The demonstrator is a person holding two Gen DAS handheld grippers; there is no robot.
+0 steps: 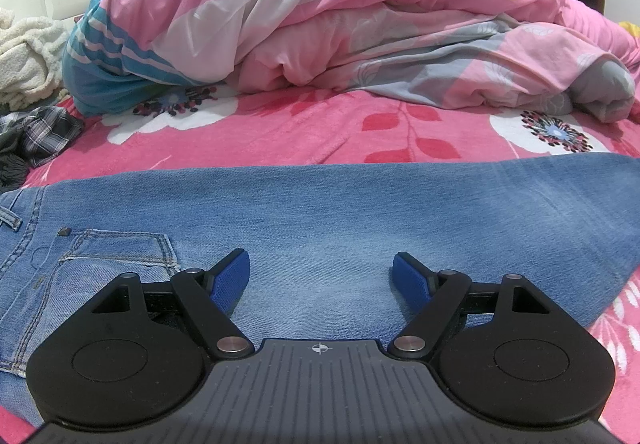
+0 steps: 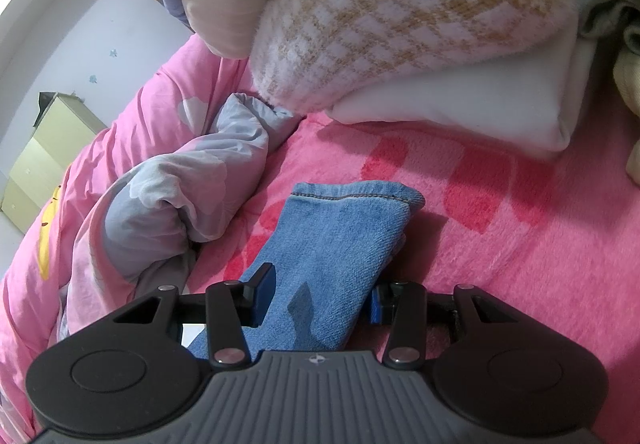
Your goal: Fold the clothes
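Blue jeans (image 1: 320, 204) lie flat across the pink flowered bed blanket (image 1: 312, 132), with the waist and back pocket (image 1: 120, 256) at the left. My left gripper (image 1: 320, 264) hovers over the thigh area, its blue pads (image 1: 230, 280) wide apart and open, with nothing between them. In the right wrist view the jeans leg (image 2: 336, 240) runs between the fingers of my right gripper (image 2: 320, 286). Its stitched hem (image 2: 352, 194) points away from me. Both pads press the sides of the leg, which is slightly raised and casts a shadow on the blanket (image 2: 520, 244).
A bunched pink and grey duvet (image 1: 320, 24) fills the far side of the bed and lies left of the leg (image 2: 140, 184). A white pillow (image 2: 460, 108) under a checked fleece (image 2: 400, 4) sits beyond the hem. A plaid garment (image 1: 44, 136) and cream fleece (image 1: 28, 56) lie at the left.
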